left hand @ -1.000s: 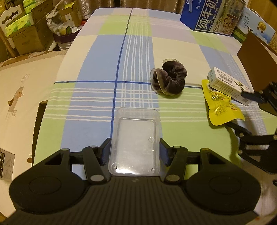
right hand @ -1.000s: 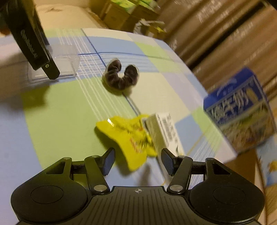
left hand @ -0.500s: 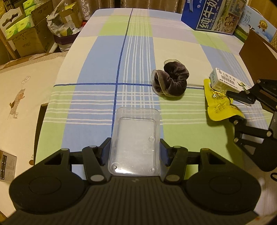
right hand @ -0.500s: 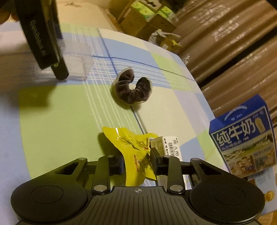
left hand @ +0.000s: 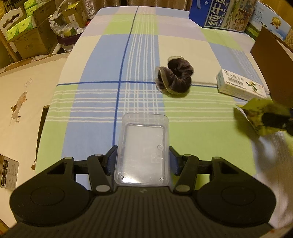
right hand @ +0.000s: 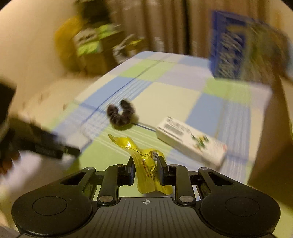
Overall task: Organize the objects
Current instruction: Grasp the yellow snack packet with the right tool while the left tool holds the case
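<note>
A clear plastic tray (left hand: 143, 148) rests on the checked tablecloth, and my left gripper (left hand: 142, 159) is shut on its near end. My right gripper (right hand: 145, 170) is shut on a crumpled yellow snack packet (right hand: 144, 168) and holds it above the table; that packet (left hand: 256, 113) shows blurred at the right of the left wrist view. A dark brown velvet scrunchie (left hand: 174, 76) (right hand: 120, 114) lies mid-table. A white medicine box (left hand: 239, 86) (right hand: 190, 141) lies to its right.
A blue milk carton (left hand: 221, 13) (right hand: 232, 44) stands at the far right of the table. A brown cardboard flap (left hand: 272, 60) rises at the right edge. Cardboard boxes (left hand: 27, 36) stand on the floor at the far left. A cream mat (left hand: 23, 87) lies left of the table.
My right gripper has closed on the yellow packet and lifted it off the table, away from the white box, swinging quickly. The left gripper and tray have held still.
</note>
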`<state>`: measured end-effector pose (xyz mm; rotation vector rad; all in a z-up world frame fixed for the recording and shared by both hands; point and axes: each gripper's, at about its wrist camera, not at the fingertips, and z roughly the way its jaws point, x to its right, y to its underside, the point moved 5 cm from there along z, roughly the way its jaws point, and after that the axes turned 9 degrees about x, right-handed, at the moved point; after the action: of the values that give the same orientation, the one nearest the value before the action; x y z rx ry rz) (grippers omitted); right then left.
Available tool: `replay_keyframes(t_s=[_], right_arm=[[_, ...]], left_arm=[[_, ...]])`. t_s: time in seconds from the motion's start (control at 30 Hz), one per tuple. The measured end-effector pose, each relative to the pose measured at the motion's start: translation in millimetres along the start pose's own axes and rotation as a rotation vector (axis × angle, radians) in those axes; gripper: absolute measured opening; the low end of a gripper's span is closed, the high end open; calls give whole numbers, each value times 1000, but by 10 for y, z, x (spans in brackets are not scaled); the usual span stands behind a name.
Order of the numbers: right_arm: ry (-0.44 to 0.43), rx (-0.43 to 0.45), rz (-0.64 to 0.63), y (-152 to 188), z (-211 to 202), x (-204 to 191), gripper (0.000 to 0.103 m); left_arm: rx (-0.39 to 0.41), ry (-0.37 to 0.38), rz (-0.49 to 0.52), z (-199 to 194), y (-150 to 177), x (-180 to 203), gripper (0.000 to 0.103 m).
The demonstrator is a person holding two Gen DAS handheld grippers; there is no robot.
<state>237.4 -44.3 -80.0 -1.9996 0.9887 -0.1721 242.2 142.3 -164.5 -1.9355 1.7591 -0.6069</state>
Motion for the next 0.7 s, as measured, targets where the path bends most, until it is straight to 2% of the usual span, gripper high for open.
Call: replay_keyframes(t_s=[0.2,0.43,0.53,0.7], right_arm=[[9,-1,301,71,-320,361,21],[56,-17,472,179,-662,660,17],[90,-43,486,229,-743,773,16],[63,-66,427,203,-726,709,16]], left_arm=[[-19,29,24,-80,99,203,52],[-31,81,56,-155,216,516,52],[-31,81,63,-152,219,566,52],[-33,81,58,-130,196,577,52]])
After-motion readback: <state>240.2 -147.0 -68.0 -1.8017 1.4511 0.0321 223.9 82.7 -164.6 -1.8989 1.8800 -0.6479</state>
